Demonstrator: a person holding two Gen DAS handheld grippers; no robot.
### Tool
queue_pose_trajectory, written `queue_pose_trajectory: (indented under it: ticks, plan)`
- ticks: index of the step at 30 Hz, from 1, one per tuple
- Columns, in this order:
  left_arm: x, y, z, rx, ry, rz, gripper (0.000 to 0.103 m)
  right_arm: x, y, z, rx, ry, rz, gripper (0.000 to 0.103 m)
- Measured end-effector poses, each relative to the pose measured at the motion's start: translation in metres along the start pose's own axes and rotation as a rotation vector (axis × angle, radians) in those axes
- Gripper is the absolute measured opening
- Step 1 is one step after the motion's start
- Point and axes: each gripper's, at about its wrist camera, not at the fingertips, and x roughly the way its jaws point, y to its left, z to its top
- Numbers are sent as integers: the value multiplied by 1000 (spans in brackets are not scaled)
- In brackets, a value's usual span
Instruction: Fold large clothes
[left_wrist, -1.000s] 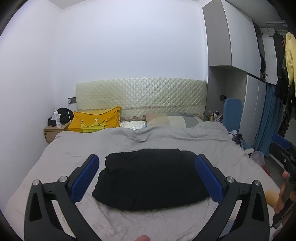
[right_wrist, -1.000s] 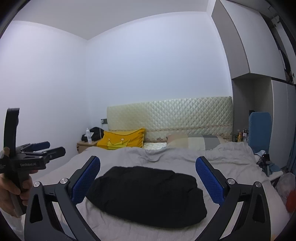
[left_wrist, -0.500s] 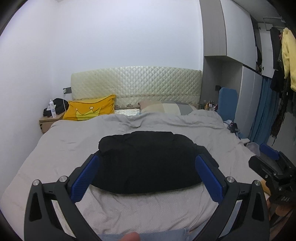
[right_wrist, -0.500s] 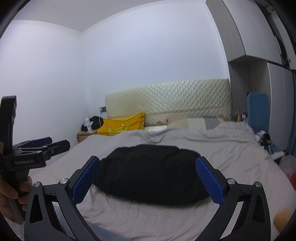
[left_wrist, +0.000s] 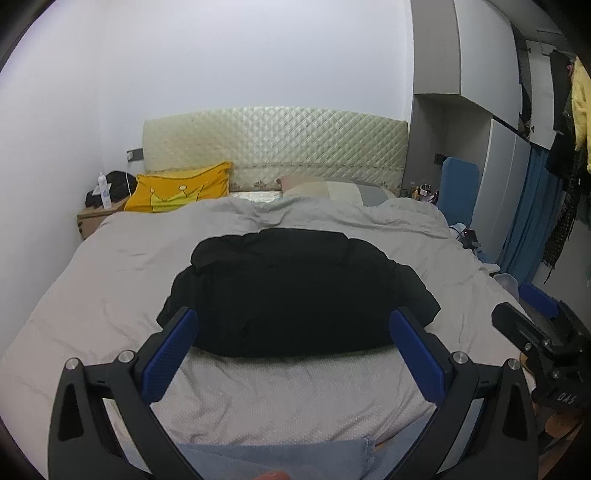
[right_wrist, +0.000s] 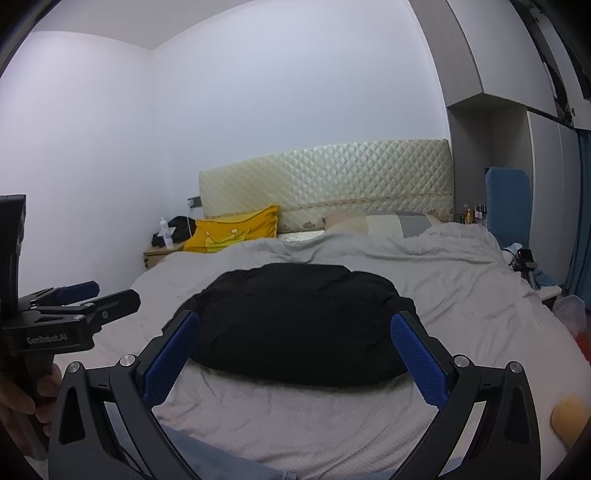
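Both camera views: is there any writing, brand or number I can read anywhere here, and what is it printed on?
"GenRobot.AI": white lettering on the side of the left gripper, seen from the right wrist view.
"DAS": partial letters on the body of the right gripper, in the left wrist view; the rest is cut off.
White bottle on the nightstand: label too small to read.
Yellow pillow: a crown picture, no words.

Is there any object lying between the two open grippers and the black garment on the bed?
Nothing visible: only bare grey bedsheet separates the left gripper and right gripper from the black puffy garment.
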Motion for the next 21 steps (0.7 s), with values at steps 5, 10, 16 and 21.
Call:
queue_pose_trajectory:
  ticks: [5,10,16,21]
  plan:
    - [-1,-3,-3,17,-1,49,103,7,-2,-7,8,28,4,103]
    - [-3,-3,-5,13,0,47,103,9,0,-10,2,37,-8,103]
    - [0,2,-8,-7,13,55,103,9,0,-13,-3,44,-20,103]
    - [2,8,-9,-17,21,63,103,9,-1,-13,-3,44,-27,103]
